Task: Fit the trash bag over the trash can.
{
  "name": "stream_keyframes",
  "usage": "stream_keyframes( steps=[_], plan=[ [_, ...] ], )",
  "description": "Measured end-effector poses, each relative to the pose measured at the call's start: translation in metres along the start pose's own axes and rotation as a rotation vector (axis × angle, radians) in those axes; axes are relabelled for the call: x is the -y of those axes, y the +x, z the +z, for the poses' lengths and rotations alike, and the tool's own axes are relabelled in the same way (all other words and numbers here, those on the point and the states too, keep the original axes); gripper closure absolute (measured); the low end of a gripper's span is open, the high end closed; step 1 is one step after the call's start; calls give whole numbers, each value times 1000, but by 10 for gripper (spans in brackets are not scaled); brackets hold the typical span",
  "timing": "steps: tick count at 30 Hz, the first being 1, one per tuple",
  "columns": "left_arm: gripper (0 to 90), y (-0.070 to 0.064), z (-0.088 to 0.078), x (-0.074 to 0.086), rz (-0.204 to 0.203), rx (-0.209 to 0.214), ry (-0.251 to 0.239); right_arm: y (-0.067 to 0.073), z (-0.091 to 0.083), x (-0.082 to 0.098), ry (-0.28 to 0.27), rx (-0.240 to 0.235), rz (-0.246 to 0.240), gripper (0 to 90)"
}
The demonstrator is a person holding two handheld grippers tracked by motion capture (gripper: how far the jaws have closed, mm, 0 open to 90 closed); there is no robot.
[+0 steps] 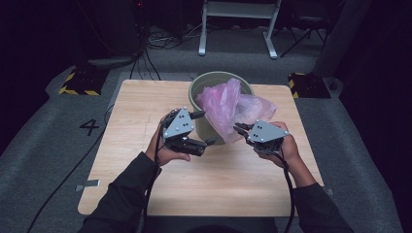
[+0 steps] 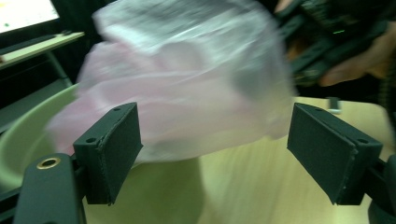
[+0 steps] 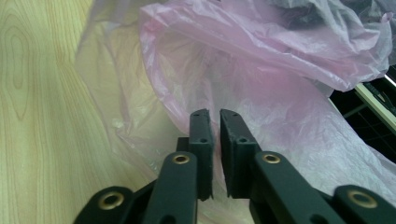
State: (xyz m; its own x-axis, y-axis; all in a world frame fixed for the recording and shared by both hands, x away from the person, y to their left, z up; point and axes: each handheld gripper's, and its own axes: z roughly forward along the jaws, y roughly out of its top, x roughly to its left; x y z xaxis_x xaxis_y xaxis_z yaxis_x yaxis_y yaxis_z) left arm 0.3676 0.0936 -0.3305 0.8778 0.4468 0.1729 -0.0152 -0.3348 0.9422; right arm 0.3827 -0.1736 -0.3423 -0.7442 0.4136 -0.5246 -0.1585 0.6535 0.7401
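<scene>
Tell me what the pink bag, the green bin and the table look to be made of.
Pink bag: thin plastic film, translucent and crinkled, with a light sheen. Green bin: likely moulded plastic, with a smooth matte pale-green wall and a rounded rim. Table: light wood or wood-look laminate, matte; grain lines show, but which one is unclear.
</scene>
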Motion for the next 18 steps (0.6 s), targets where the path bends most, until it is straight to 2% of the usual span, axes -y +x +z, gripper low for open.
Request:
stream_keyframes(
  steps=[3,7,8,9,10,12,13,14,15,16,18],
  plan=[
    [169,-11,8,1,-6,21,-6,1,1,-1,3,6,5,893],
    [197,-12,17,7,-67,-25,-8,2,2,-1,-1,5,27,900],
    [243,-12,20,9,-69,-81,1,1,2,-1,-5,2,33,900],
    [337,-11,21,11,-73,-101,6,1,1,-1,-8,6,38,900],
    [385,-8,20,13,-84,-83,-1,0,1,-1,-9,9,43,900],
    [581,-3,19,18,-74,-94,-13,-2,0,0,-19,15,60,900],
    [657,1,18,20,-74,-81,-17,-3,-1,1,-23,21,72,900],
    [711,3,17,21,-72,-88,-15,-4,-2,1,-26,27,82,900],
    [756,5,16,22,-68,-117,-4,-6,-2,1,-32,34,88,900],
    [776,8,15,24,-71,-124,3,-7,-3,1,-39,40,100,900],
    [820,14,11,27,-85,-116,9,-10,-5,1,-46,67,123,900]
  ],
)
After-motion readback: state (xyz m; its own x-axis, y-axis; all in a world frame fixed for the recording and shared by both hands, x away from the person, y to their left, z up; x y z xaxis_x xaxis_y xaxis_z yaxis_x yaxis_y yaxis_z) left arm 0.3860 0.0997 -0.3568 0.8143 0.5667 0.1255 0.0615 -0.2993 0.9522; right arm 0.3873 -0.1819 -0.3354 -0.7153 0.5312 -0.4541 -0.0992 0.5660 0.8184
